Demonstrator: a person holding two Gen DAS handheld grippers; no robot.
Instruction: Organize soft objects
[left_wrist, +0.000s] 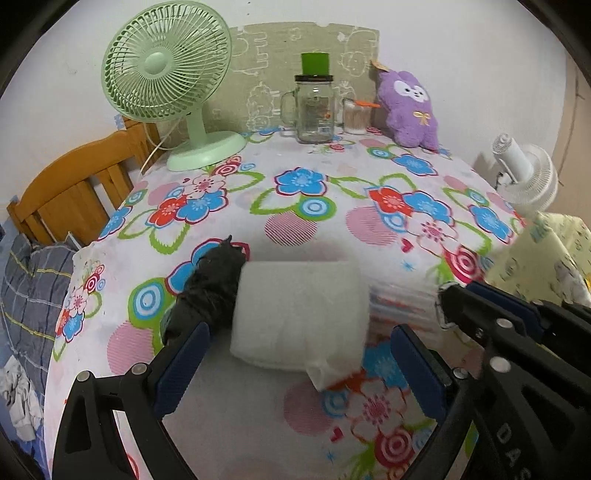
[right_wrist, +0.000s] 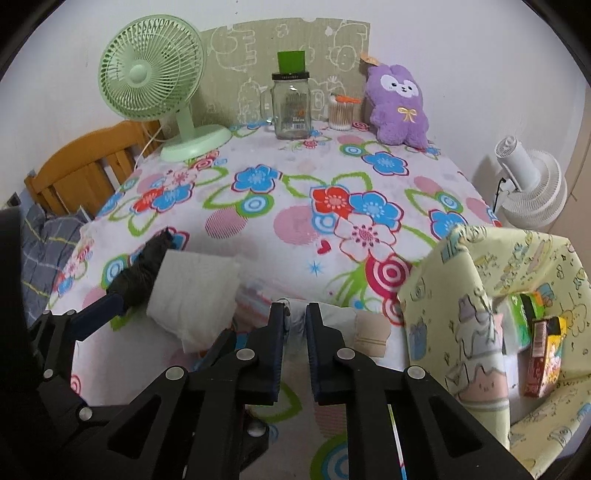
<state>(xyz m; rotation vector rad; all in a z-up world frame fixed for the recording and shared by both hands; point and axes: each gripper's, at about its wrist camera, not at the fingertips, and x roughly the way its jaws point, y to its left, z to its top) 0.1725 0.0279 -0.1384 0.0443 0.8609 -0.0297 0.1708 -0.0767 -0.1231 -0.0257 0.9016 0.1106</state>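
A white folded soft pad (left_wrist: 301, 310) lies on the flowered tablecloth (left_wrist: 314, 206), with a black rolled cloth (left_wrist: 208, 288) against its left side. My left gripper (left_wrist: 301, 365) is open, its fingers on either side of the pad's near edge. My right gripper (right_wrist: 295, 314) is shut on a thin clear plastic packet (right_wrist: 295, 325) just right of the white pad (right_wrist: 194, 295). The right gripper also shows in the left wrist view (left_wrist: 448, 306). The black cloth (right_wrist: 142, 269) shows in the right wrist view too.
A yellow patterned fabric bin (right_wrist: 498, 314) with boxes inside stands at the right. At the back stand a green fan (left_wrist: 166, 74), a glass jar (left_wrist: 314, 107), a cotton swab cup (left_wrist: 356, 118) and a purple plush toy (left_wrist: 410, 107). A white fan (left_wrist: 524, 173) is off the right edge.
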